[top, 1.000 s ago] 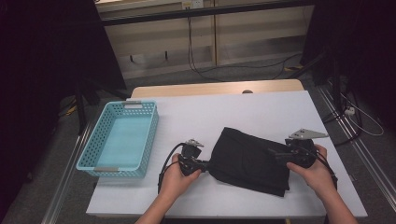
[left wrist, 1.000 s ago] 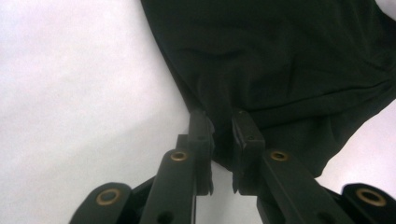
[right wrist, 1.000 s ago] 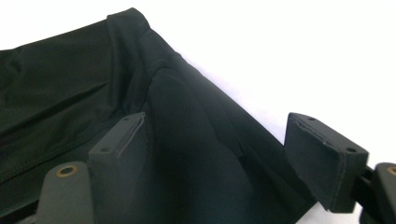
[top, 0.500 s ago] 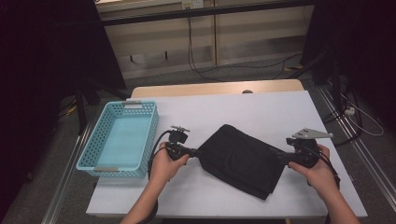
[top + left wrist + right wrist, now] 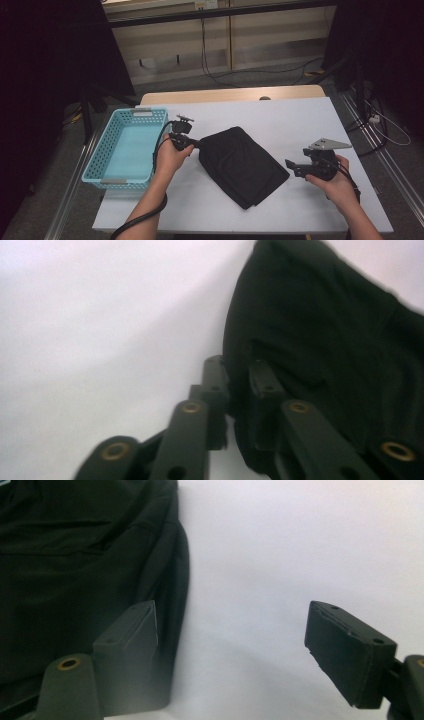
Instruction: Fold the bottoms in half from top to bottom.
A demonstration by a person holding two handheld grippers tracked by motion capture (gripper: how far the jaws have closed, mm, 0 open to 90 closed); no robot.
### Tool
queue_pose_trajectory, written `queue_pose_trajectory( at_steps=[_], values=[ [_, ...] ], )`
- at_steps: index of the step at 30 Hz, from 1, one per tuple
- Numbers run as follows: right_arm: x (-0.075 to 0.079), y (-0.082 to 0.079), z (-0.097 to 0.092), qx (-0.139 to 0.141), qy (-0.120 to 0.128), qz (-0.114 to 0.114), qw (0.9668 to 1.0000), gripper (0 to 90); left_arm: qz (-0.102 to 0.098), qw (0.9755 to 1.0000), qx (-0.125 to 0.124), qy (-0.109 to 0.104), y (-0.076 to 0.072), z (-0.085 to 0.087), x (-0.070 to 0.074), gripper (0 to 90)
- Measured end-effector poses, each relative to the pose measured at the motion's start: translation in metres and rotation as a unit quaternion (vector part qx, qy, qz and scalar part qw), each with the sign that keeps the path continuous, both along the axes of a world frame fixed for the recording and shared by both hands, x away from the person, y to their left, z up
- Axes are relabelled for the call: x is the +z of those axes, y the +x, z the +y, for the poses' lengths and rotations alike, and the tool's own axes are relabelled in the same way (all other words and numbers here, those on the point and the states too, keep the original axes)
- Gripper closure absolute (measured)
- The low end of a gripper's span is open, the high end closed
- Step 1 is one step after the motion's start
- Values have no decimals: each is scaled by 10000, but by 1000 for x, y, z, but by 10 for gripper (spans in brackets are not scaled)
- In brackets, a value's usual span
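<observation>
The white table carries everything in this scene, and the folded black cloth at its middle serves as your landmark. The cloth lies flat as a slanted rectangle, one corner pointing toward the far-left and the opposite corner toward you.

To the left of the cloth, well apart from it, stands the light blue plastic basket with perforated walls, set at the table's left edge.

Your left gripper meets the cloth at its far-left corner. In the left gripper view, your left gripper has its jaws set narrow, with a slim gap between them; they have just been opening. The edge of the black cloth runs into that gap, and one jaw lies against the fabric, but whether the pads press on it cannot be told from these frames.

Your right gripper sits just beside the cloth's right-hand corner, its jaws pointing at the fabric. In the right gripper view, your right gripper stands wide open: one jaw lies over the cloth's edge, the other over bare table, and nothing is pinched between them.

A black cable trails from the left gripper back along your forearm.
</observation>
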State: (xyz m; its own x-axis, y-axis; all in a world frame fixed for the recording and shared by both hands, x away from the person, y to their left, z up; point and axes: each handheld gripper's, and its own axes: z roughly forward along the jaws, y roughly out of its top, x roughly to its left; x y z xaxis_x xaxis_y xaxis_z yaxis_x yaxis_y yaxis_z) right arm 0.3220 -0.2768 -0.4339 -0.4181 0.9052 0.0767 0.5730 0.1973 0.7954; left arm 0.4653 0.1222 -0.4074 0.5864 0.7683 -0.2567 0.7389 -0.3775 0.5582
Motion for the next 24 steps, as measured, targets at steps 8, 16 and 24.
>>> queue_pose_trajectory(
  at_steps=[8,16,24],
  values=[
    [-3,2,11,160,-92,73,9998,208,-77,9991,404,83,-11,5,-4,352],
    [-5,1,16,252,-154,91,9995,208,58,9988,476,68,-17,0,-31,317],
    [-6,1,20,252,-188,67,9995,205,107,9978,581,303,-27,-15,-31,564]
  ],
)
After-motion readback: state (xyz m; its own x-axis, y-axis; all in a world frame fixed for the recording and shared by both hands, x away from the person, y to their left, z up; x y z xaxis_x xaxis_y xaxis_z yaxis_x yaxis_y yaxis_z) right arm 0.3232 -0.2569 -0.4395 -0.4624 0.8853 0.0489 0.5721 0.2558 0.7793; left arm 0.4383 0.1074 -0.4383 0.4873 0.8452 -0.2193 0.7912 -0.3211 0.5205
